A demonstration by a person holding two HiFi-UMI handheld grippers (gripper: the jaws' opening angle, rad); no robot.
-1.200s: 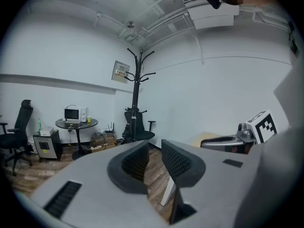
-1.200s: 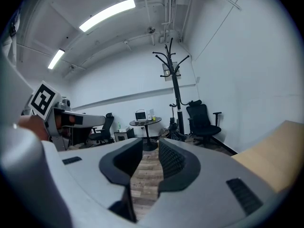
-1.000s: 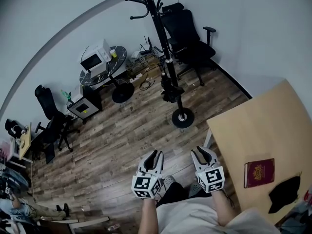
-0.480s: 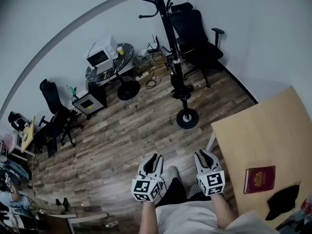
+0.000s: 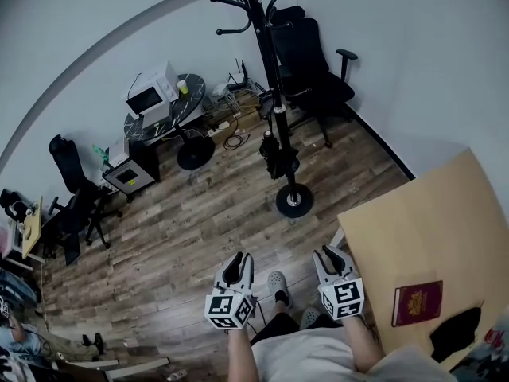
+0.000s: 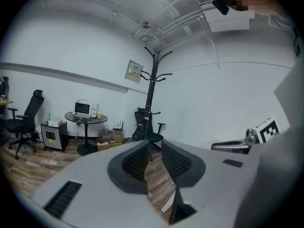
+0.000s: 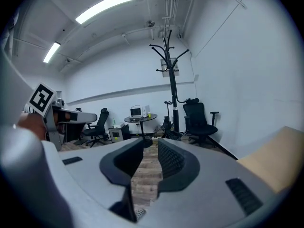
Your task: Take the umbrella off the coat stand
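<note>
Umbrella (image 5: 278,153) is folded up, a dark bundle hanging low against the pole of the coat stand (image 5: 256,30), just above the round base (image 5: 294,201). It's well apart from both grippers, across the wood floor (image 5: 191,221), with nothing touching it. Left gripper (image 5: 237,261): jaws apart by a narrow gap, nothing between them. In the left gripper view the coat stand (image 6: 152,84) rises just past the jaw tips. Right gripper (image 5: 332,255): jaws apart, have just been opening, empty, only floor visible in the gap. In the right gripper view the umbrella (image 7: 167,125) sits on the pole just above and right of the tips. Both grippers are low, side by side, pointing toward the stand. Desk (image 5: 421,213) is just right of the right gripper. Black office chair (image 5: 314,70) is behind the stand.
</note>
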